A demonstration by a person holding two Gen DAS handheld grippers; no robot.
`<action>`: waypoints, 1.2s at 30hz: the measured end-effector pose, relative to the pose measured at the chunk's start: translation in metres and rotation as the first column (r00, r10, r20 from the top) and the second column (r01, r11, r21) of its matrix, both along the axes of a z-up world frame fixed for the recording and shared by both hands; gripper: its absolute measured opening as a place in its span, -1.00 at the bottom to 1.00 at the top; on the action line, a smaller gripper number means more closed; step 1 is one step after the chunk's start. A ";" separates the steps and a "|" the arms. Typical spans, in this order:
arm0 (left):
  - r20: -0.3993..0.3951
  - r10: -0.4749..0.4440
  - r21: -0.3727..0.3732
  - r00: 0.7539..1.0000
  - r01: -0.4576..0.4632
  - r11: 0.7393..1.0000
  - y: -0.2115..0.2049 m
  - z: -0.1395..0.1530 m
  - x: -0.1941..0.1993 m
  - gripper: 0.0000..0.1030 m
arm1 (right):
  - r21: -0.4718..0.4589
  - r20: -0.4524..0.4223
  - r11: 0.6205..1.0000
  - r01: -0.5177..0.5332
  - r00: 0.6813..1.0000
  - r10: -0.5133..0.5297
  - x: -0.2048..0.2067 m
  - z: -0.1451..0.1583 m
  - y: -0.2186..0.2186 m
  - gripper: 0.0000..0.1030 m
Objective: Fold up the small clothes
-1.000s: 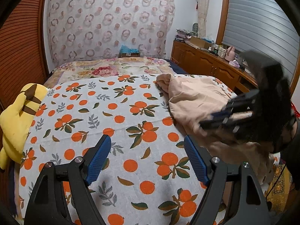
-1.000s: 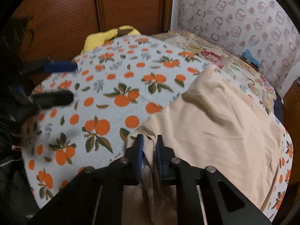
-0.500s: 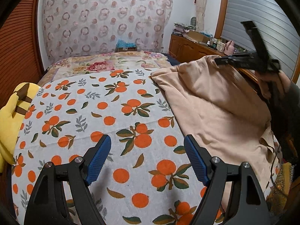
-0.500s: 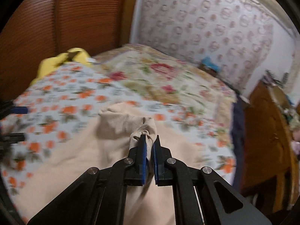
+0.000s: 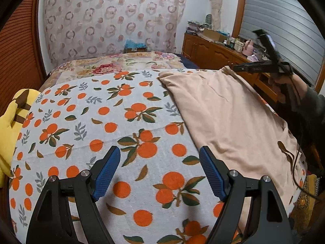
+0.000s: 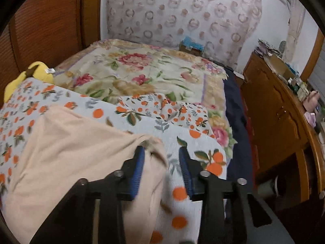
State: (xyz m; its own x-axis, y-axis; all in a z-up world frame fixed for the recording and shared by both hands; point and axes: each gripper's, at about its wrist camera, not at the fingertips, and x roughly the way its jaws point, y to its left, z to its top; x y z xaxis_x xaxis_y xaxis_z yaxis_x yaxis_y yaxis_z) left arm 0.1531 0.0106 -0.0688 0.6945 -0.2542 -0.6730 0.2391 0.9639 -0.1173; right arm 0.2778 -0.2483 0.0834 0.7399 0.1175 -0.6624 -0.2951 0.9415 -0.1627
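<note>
Two grippers hang over the bed: the left gripper (image 5: pixel 159 170) stands wide open and empty above the orange-print sheet (image 5: pixel 105 122), with the cloth (image 5: pixel 227 118) spread flat on the sheet to its right, apart from its pads. The right gripper (image 6: pixel 162 164) has just been opening, and the cloth's (image 6: pixel 77 142) far corner lies loose against its left pad (image 6: pixel 138 166), unpinched.

A peach garment (image 5: pixel 227 118) lies on the orange-print bed (image 5: pixel 113 126) beside a yellow plush (image 5: pixel 10 126).
</note>
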 end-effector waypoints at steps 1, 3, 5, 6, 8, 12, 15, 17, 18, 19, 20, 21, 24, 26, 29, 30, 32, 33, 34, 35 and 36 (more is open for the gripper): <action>0.006 -0.006 0.000 1.000 0.006 1.000 -0.002 0.002 -0.002 0.56 | 0.009 0.014 1.000 -0.002 1.000 0.002 -0.016 0.003 -0.003 -0.12; 0.014 -0.016 -0.002 1.000 0.016 1.000 -0.006 0.004 -0.006 0.56 | 0.029 0.024 0.999 -0.014 1.000 0.014 -0.047 0.008 -0.010 -0.12; 0.024 -0.029 -0.003 0.999 0.029 1.000 -0.011 0.007 -0.011 0.56 | 0.044 0.032 0.999 -0.030 0.999 0.029 -0.079 0.006 -0.013 -0.12; 0.028 -0.036 -0.002 0.999 0.036 0.999 -0.014 0.008 -0.014 0.56 | 0.049 0.035 0.998 -0.040 0.999 0.038 -0.092 0.003 -0.016 -0.12; 0.034 -0.052 -0.001 0.998 0.052 0.999 -0.019 0.010 -0.020 0.56 | 0.054 0.030 0.997 -0.059 0.998 0.057 -0.124 -0.005 -0.022 -0.12; 0.039 -0.075 0.007 0.996 0.074 0.997 -0.030 0.012 -0.030 0.56 | 0.069 0.004 0.993 -0.094 0.996 0.094 -0.170 -0.022 -0.023 -0.12; 0.036 -0.082 0.011 0.996 0.082 0.997 -0.035 0.013 -0.038 0.56 | 0.078 -0.017 0.990 -0.120 0.992 0.121 -0.202 -0.039 -0.017 -0.12; 0.020 -0.098 0.003 0.995 0.098 0.995 -0.039 0.010 -0.042 0.56 | 0.088 -0.036 0.984 -0.154 0.987 0.158 -0.220 -0.051 -0.015 -0.12; 0.002 -0.110 0.002 0.994 0.110 0.994 -0.041 0.008 -0.044 0.56 | 0.086 -0.045 0.983 -0.160 0.985 0.164 -0.226 -0.056 -0.015 -0.12; -0.006 -0.115 0.010 0.993 0.115 0.993 -0.044 0.006 -0.047 0.56 | 0.086 -0.048 0.983 -0.160 0.985 0.164 -0.233 -0.062 -0.016 -0.12; -0.006 -0.117 0.017 0.993 0.117 0.993 -0.046 0.004 -0.048 0.56 | 0.086 -0.052 0.983 -0.163 0.984 0.168 -0.237 -0.065 -0.017 -0.12; -0.011 -0.121 0.027 0.993 0.121 0.992 -0.048 0.003 -0.050 0.56 | 0.076 -0.054 0.983 -0.164 0.984 0.168 -0.242 -0.070 -0.018 -0.12; -0.032 -0.135 0.038 0.990 0.136 0.990 -0.055 -0.001 -0.053 0.56 | 0.029 -0.054 0.991 -0.134 0.989 0.136 -0.248 -0.080 -0.022 -0.13; -0.033 -0.149 0.051 0.988 0.150 0.987 -0.060 -0.001 -0.056 0.56 | 0.027 -0.057 0.992 -0.124 0.990 0.126 -0.255 -0.082 -0.023 -0.55; -0.038 -0.161 0.056 0.986 0.163 0.985 -0.065 -0.003 -0.059 0.56 | 0.061 -0.043 0.993 -0.104 0.993 0.107 -0.269 -0.082 -0.032 -0.90; -0.041 -0.164 0.054 0.986 0.166 0.985 -0.066 -0.004 -0.060 0.56 | 0.074 -0.038 0.993 -0.093 0.995 0.096 -0.272 -0.079 -0.037 -0.91; -0.044 -0.169 0.055 0.985 0.171 0.984 -0.068 -0.004 -0.062 0.56 | 0.093 -0.018 0.993 -0.074 0.997 0.076 -0.295 -0.070 -0.044 -0.92; -0.043 -0.170 0.058 0.984 0.173 0.983 -0.069 -0.004 -0.063 0.56 | 0.106 -0.019 0.992 -0.064 0.998 0.066 -0.303 -0.070 -0.051 -0.93; -0.043 -0.172 0.057 0.984 0.174 0.983 -0.069 -0.004 -0.064 0.56 | 0.115 -0.019 0.992 -0.054 0.998 0.057 -0.312 -0.065 -0.054 -0.93; -0.043 -0.173 0.054 0.984 0.175 0.983 -0.070 -0.005 -0.065 0.56 | 0.121 -0.021 0.992 -0.046 0.999 0.049 -0.319 -0.065 -0.058 -0.93; -0.045 -0.175 0.050 0.984 0.177 0.983 -0.070 -0.005 -0.067 0.56 | 0.125 -0.029 0.992 -0.035 0.999 0.038 -0.325 -0.067 -0.063 -0.93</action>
State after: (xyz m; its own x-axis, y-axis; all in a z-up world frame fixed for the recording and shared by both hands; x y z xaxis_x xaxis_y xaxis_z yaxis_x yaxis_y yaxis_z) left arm 0.0862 -0.0593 -0.0741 0.6140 -0.3330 -0.7156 0.4014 0.9124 -0.0802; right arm -0.0473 -0.3110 0.0162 0.7131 0.2271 -0.6633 -0.3328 0.9424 -0.0351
